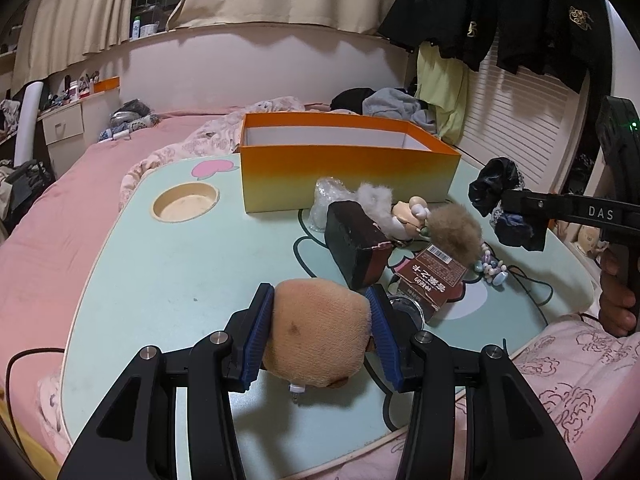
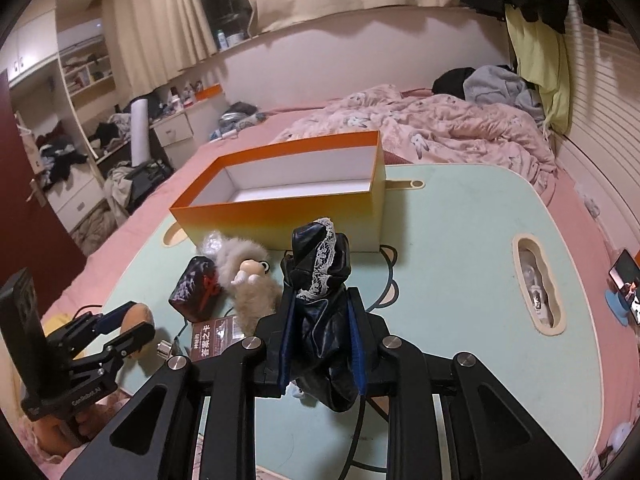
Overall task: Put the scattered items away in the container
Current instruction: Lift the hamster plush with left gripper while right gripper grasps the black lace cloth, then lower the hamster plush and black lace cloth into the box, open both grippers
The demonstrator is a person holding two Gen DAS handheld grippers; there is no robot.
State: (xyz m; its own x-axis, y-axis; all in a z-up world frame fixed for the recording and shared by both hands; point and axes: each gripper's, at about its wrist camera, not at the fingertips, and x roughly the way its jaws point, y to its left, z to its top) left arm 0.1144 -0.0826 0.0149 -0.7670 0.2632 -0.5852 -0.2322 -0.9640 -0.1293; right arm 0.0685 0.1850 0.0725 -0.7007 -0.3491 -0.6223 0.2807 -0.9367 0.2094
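Note:
An orange open box point(image 1: 348, 172) point(image 2: 280, 220) stands empty at the far side of the mint-green lap table point(image 1: 180, 280). My left gripper point(image 1: 320, 296) is shut on a tan plush toy point(image 1: 320, 332), held just above the table's near edge. Over the table's right part, my right gripper point(image 2: 320, 296) is shut on a crumpled black cloth with white lace trim point(image 2: 316, 264). Between the grippers and the box lie a dark brown box point(image 1: 356, 240), a fluffy doll point(image 1: 400, 208), a brown pompom point(image 1: 456, 232), a brown carton point(image 1: 432, 280) and a bead bracelet point(image 1: 492, 268).
The table sits on a pink bed with a rumpled quilt point(image 2: 440, 128). A round cup recess point(image 1: 186, 202) lies left of the box, and an oval slot point(image 2: 538, 284) at the table's right. A crumpled plastic wrap point(image 1: 328, 196) lies against the box. A thin cable point(image 1: 532, 288) runs across the table.

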